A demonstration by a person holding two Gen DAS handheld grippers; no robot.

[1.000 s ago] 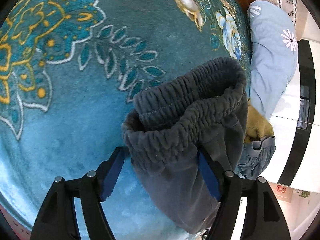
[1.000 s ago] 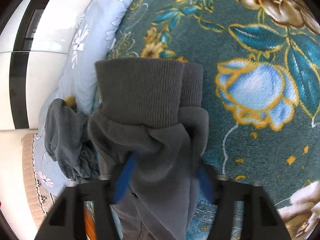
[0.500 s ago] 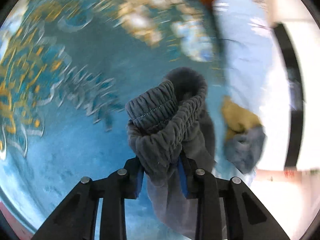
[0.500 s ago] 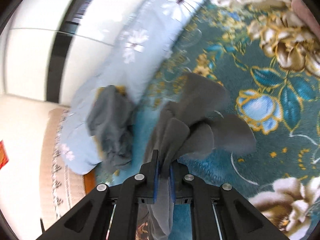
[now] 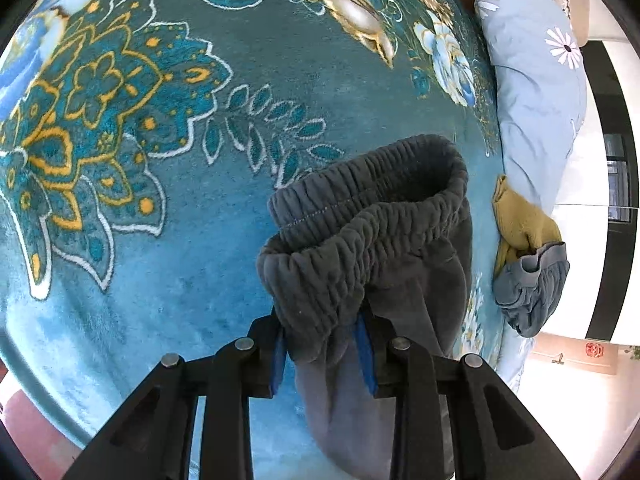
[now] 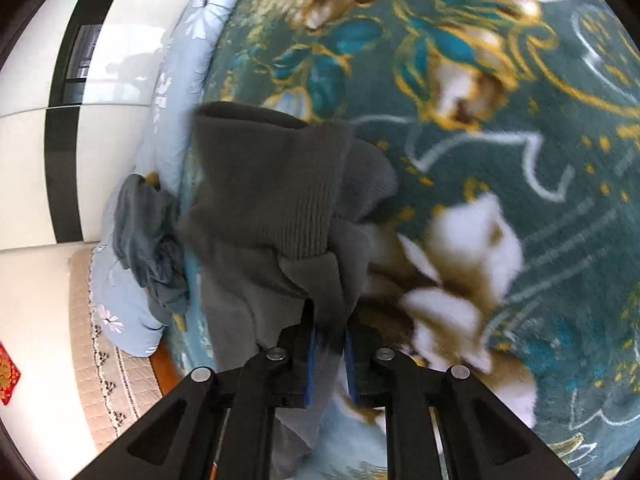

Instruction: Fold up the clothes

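Left wrist view first: the teal floral blanket (image 5: 168, 208) spreads wide to the left of the jaws and ahead of them, all flat pile. Off to the right it ends at a pale blue pillow (image 5: 536, 92), and a mustard cloth (image 5: 520, 228) and a crumpled grey garment (image 5: 532, 292) are bunched against that edge (so that side is the crowded one). The left gripper (image 5: 322, 354) has its jaws drawn in partway around the gathered elastic waistband of the dark grey sweatpants (image 5: 380, 248), blue pads pressing the fabric on both sides; the waistband opening stands up just ahead of the fingertips and the rest hangs down between them.

Right wrist view: blanket fills everything ahead and to the right of the jaws, a bit blurred. To the left sits the same pillow edge with the grey garment (image 6: 148, 240) against it. The right gripper (image 6: 328, 356) is nearly closed, pinching a thin fold near the ribbed cuff end of the sweatpants (image 6: 272, 192), which rise directly ahead of the jaws.
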